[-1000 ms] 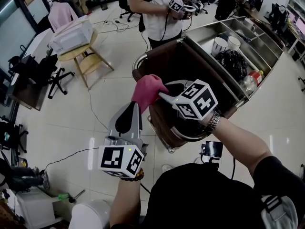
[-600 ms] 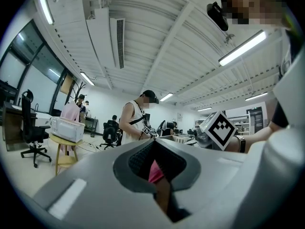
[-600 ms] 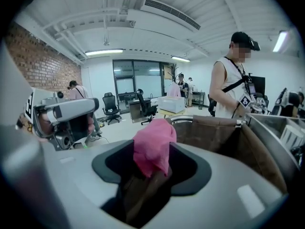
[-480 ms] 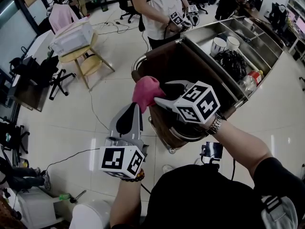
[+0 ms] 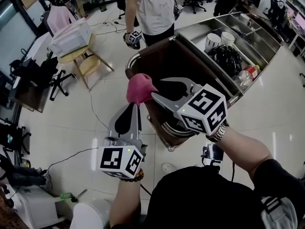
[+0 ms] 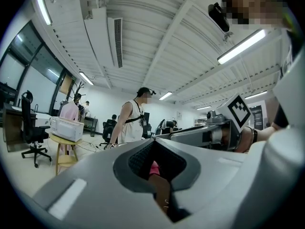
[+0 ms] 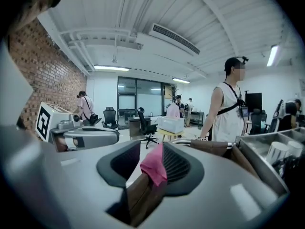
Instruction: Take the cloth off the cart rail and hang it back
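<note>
Head view, clock positions read from the middle of the frame.

- Pink cloth (image 5: 138, 87): bunched on the near corner of the cart (image 5: 193, 30), just toward 11 o'clock. It sits on top of the brown bag (image 5: 171, 61) hung inside the chrome rail (image 5: 133, 57), not spread along the rail.
- Right gripper (image 5: 157, 90): comes in from 4 o'clock with its jaws apart and closing. In the right gripper view the cloth (image 7: 153, 166) stands up between them. It lies against the right-hand pad and clear of the other, so there is no pinch yet.
- Left gripper (image 5: 137, 106): at 7 o'clock, pointing to 12. Its tips are drawn together right at the cloth's lower edge. I cannot tell whether any fabric is caught. The left gripper view shows only a sliver of pink (image 6: 153, 167) through the hollow behind the tips.
- Cart top, toward 2 o'clock: steel compartments with two white cups (image 5: 213, 41) and a black bag (image 5: 228, 56).
- 12 o'clock: a second person (image 5: 152, 8) stands by the cart.
- 10 o'clock: a wooden stool (image 5: 88, 63) carrying a white box (image 5: 70, 37).
</note>
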Available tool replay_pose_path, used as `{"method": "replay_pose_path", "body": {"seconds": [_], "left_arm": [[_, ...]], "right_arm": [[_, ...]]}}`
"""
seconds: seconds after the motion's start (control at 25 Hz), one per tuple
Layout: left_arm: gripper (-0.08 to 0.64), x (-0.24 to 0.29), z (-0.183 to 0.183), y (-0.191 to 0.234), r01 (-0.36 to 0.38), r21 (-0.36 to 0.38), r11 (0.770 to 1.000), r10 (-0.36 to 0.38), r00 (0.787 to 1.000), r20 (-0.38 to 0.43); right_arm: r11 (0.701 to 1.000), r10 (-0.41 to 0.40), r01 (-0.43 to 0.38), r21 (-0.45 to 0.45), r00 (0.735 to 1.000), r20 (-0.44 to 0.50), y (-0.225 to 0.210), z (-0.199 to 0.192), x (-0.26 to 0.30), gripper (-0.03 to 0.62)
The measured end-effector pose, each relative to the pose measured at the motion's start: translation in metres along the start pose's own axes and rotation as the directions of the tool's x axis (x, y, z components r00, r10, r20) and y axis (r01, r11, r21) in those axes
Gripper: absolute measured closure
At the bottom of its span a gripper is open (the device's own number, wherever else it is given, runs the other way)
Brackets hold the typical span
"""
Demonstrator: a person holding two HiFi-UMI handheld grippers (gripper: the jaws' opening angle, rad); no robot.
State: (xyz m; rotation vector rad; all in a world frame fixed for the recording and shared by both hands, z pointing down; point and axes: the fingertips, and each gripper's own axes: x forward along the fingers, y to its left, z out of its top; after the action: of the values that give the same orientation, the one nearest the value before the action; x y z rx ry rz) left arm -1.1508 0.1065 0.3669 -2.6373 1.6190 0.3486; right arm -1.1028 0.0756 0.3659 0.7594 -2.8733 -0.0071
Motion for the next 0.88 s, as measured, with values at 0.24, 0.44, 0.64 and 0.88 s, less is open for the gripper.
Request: {"method": "replay_pose_path", "body": {"seconds": [0.24, 0.44, 0.64, 0.88], "left_arm": [[0.557, 0.005, 0.003, -0.061, -0.033, 0.039, 0.999, 0.033, 0.999, 0.004], [0.557, 0.006, -0.002, -0.110, -0.066, 0.073, 0.995, 0.065, 0.998, 0.009], [0.557, 0.003, -0.002, -0.163, -0.092, 0.104, 0.990, 0.091, 0.996, 0.015], [0.557, -0.004, -0.015, -0.224, -0.122, 0.138, 0.983, 0.120, 0.993, 0.017]], "right_arm": [[0.999, 0.002, 0.002, -0.036, 0.992, 0.123, 0.000, 0.014, -0.074, 0.528], [0.999, 0.020, -0.010, -0.052, 0.982, 0.187, -0.002, 0.012, -0.126, 0.563], [0.997, 0.054, -0.038, -0.074, 0.973, 0.223, 0.005, 0.007, -0.176, 0.585], [0.992, 0.107, -0.087, -0.086, 0.961, 0.255, 0.017, -0.012, -0.233, 0.592]]}}
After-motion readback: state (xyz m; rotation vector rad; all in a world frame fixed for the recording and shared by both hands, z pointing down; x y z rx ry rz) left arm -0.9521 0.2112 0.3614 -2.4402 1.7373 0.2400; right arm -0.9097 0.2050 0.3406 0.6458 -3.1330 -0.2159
